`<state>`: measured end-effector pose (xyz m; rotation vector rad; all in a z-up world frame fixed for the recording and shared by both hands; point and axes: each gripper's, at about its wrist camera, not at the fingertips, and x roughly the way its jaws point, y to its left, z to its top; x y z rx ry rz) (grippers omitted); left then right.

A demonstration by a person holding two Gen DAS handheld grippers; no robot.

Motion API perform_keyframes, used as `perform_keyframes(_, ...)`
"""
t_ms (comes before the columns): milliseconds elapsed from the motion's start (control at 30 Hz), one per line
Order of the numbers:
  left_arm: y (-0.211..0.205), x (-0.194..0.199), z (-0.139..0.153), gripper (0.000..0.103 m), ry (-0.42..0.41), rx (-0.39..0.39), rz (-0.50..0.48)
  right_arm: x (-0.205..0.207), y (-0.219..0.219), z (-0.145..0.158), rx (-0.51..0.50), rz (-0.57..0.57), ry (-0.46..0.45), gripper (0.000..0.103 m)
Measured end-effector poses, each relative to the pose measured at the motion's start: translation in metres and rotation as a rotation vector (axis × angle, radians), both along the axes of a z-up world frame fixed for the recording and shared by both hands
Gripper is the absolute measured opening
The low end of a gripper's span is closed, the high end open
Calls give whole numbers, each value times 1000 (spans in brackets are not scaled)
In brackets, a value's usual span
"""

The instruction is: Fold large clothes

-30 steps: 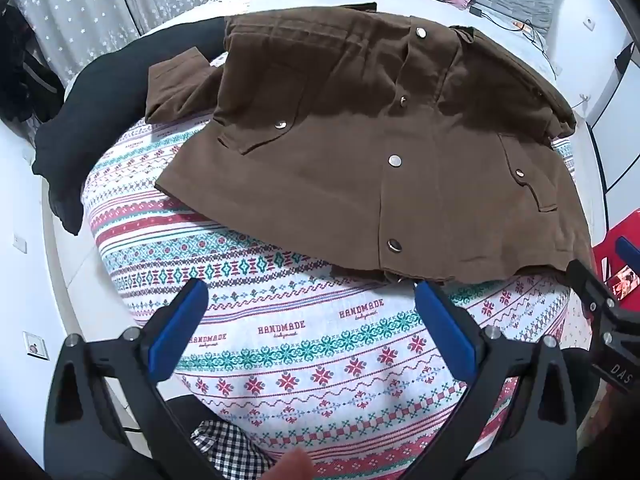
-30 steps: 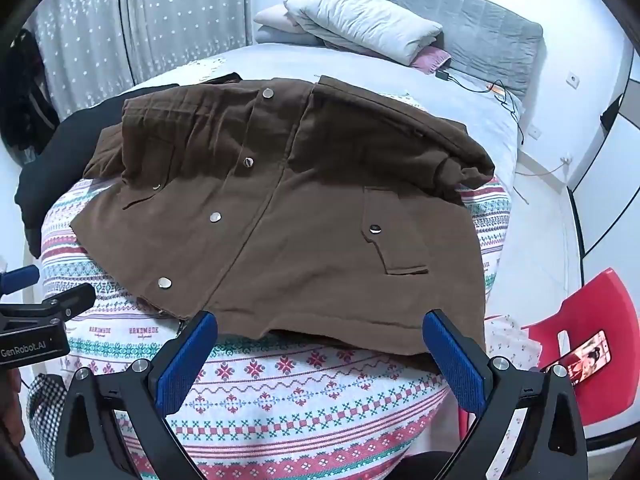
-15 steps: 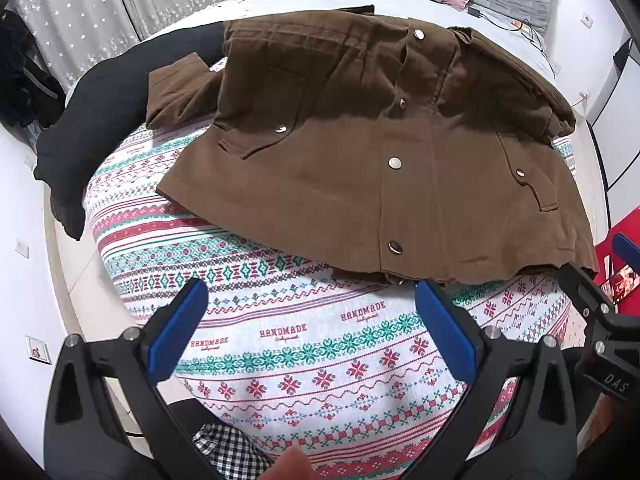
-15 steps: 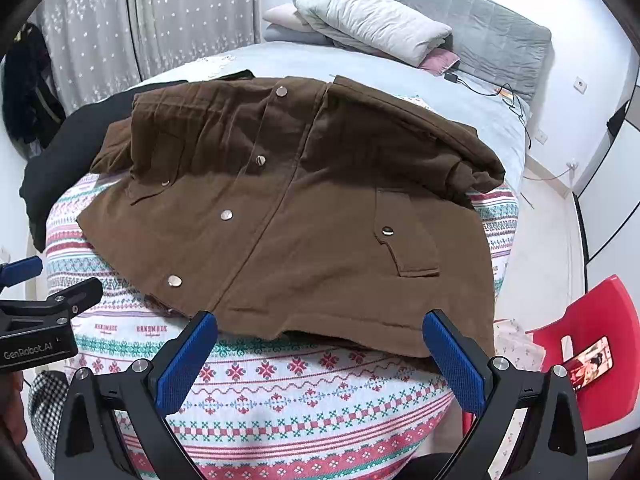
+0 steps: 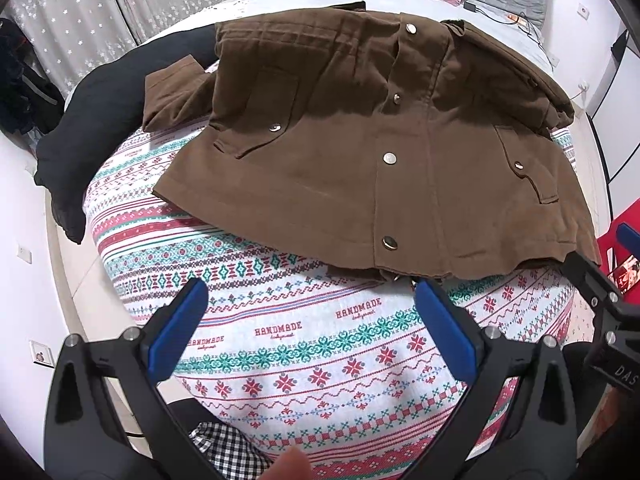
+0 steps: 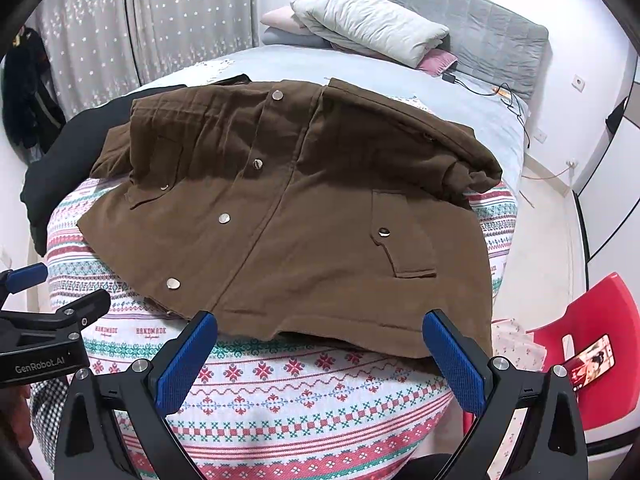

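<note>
Left wrist: brown jacket (image 5: 360,168) beyond gaping left tool (image 5: 308,328)

A bedroom in a home. A bed (image 6: 492,120) with a pale sheet fills the room, its grey padded headboard (image 6: 480,36) against a white wall, with folded pillows (image 6: 368,24) stacked at the head. A patterned knit blanket (image 5: 312,344) covers the near end. Star-printed curtains (image 6: 160,28) hang on the left, and a red plastic chair (image 6: 608,320) stands beside the bed.
</note>
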<state>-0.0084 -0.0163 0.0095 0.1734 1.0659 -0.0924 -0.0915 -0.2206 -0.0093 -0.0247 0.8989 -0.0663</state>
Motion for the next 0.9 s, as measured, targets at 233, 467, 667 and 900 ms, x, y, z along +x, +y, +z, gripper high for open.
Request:
perform_keyframes(233,2,-3,3,103,-10,-2,8,-2,2,-2,7,13,-4,103)
perform_keyframes(467,2,-4,2,103,-11,8,4,-2,3,-4,14,17,-1,103)
perform_keyframes(667,1,-4,2,103,-13,9,2,-2,3,-5,16,15,2,103)
perform_keyframes(900,1,-4,2,103,-13,8,2,-2,3,-6,15,15,4,103)
